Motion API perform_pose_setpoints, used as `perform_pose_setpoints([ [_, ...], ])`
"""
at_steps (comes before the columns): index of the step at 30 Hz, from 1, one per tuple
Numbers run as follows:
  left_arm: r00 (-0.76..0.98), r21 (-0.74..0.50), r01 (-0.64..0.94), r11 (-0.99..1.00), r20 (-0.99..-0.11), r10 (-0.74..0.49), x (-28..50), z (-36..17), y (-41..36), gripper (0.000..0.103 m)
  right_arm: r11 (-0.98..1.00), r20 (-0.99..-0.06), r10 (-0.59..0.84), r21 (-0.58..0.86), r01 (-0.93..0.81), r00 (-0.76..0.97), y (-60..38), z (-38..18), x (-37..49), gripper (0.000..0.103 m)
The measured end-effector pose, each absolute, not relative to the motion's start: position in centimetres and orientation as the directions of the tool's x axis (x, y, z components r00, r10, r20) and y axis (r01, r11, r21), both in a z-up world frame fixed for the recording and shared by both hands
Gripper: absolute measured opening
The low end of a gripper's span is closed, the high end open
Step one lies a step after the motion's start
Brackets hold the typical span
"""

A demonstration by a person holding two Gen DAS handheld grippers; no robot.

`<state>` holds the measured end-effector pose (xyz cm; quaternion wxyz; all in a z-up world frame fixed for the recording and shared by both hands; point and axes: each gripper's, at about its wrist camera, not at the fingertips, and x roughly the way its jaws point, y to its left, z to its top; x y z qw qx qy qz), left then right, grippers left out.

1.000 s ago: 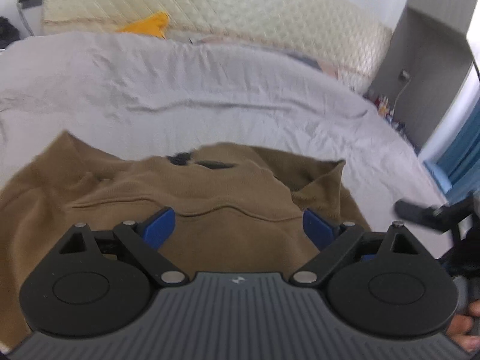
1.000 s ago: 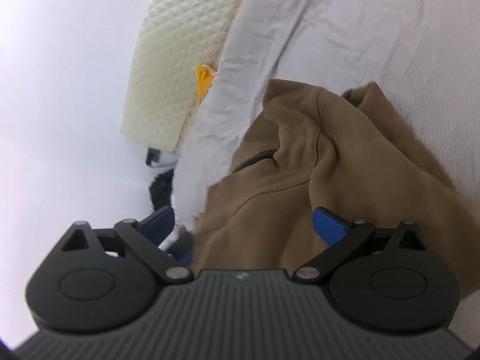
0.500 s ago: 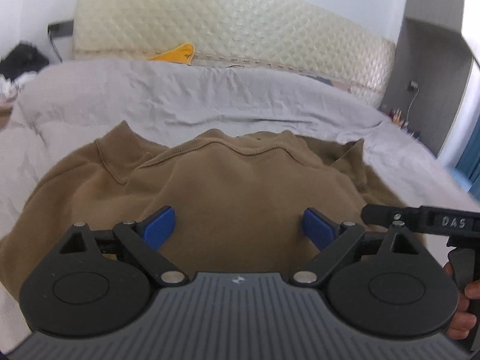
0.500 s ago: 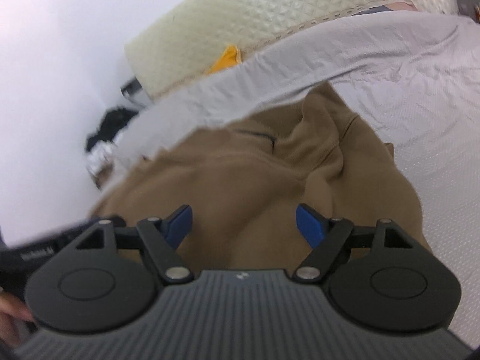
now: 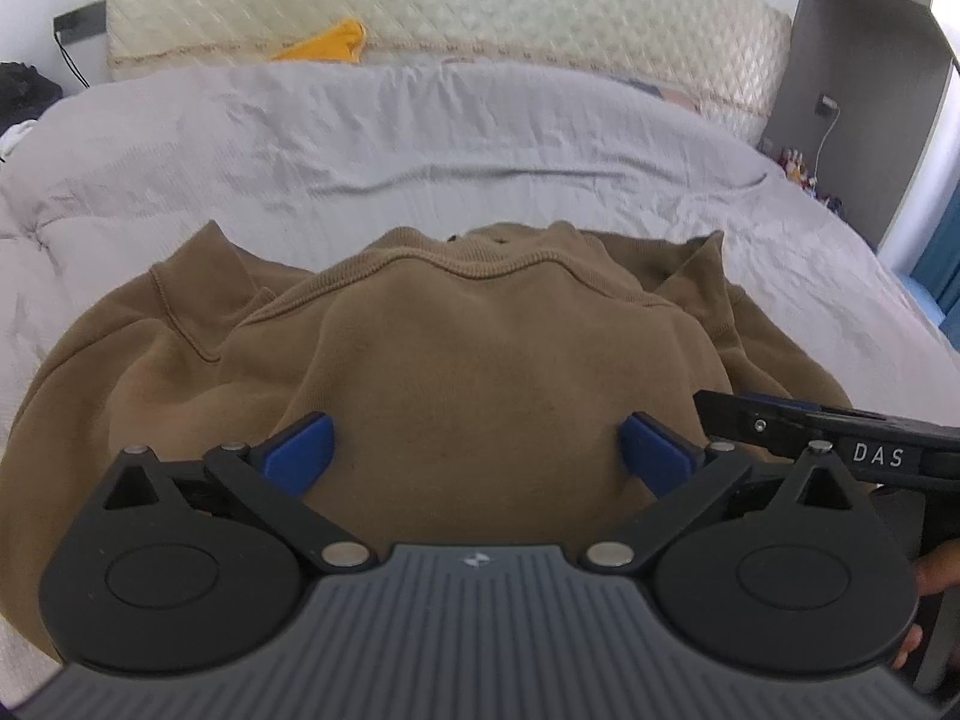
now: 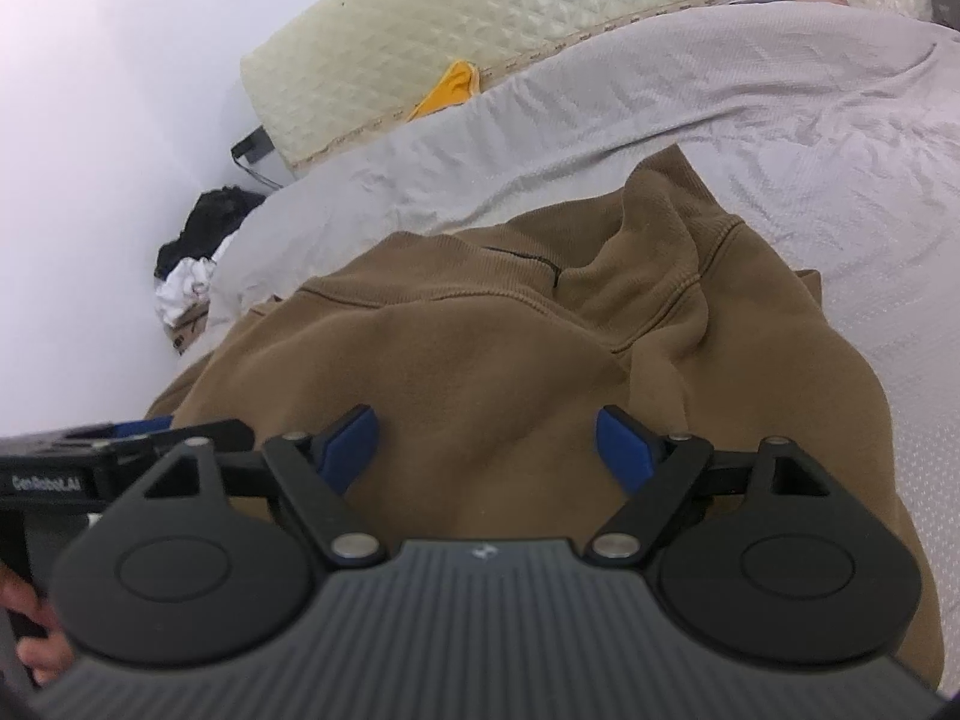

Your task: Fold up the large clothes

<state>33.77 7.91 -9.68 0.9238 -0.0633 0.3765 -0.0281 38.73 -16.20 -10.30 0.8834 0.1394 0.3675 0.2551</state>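
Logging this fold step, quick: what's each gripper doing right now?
Left gripper: open, holding nothing, over the brown sweatshirt.
Right gripper: open, holding nothing, over the same sweatshirt.

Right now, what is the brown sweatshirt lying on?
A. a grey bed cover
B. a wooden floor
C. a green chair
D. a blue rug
A: in the left wrist view the brown sweatshirt is spread out on the grey bed cover, which shows all around it, in front of the quilted headboard.
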Motion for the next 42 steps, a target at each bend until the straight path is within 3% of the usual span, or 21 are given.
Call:
perform_pose_setpoints([
  [9, 0.697, -0.114, -0.028, 0.993, -0.714, -0.063, 35.3, -10.3, 7.4, 0.103, 0.843, -0.564, 0.536, 0.405, -0.355, 0.629, -15.3, -11.5, 39.3, 0.086],
  [17, 0.772, -0.183, -0.055, 0.982, -0.632, -0.075, 29.8, -8.1, 7.8, 0.103, 0.799, -0.508, 0.586, 0.493, -0.345, 0.631, -17.8, -9.7, 36.6, 0.086],
  [26, 0.872, -0.361, -0.18, 0.915, -0.489, -0.022, 18.8, -7.3, 12.1, 0.103, 0.744, -0.434, 0.575, 0.63, -0.223, 0.694, -21.0, -6.5, 31.1, 0.088],
  [30, 0.85, -0.501, -0.268, 0.823, -0.526, -0.043, 17.4, -9.9, 15.0, 0.103, 0.724, -0.468, 0.561, 0.677, -0.131, 0.683, -21.7, -7.7, 28.8, 0.088],
  [34, 0.817, -0.573, -0.361, 0.736, -0.575, -0.047, 17.4, -12.0, 16.7, 0.103, 0.646, -0.509, 0.598, 0.764, 0.005, 0.619, -22.3, -10.9, 28.0, 0.103],
  [37, 0.814, -0.624, -0.378, 0.684, -0.576, -0.075, 17.1, -13.4, 17.5, 0.103, 0.588, -0.555, 0.63, 0.798, 0.133, 0.542, -22.3, -13.3, 28.7, 0.103],
  [42, 0.819, -0.699, -0.411, 0.585, -0.565, -0.099, 16.8, -15.2, 18.9, 0.103, 0.446, -0.485, 0.683, 0.869, 0.213, 0.547, -22.5, -15.7, 29.7, 0.103],
])
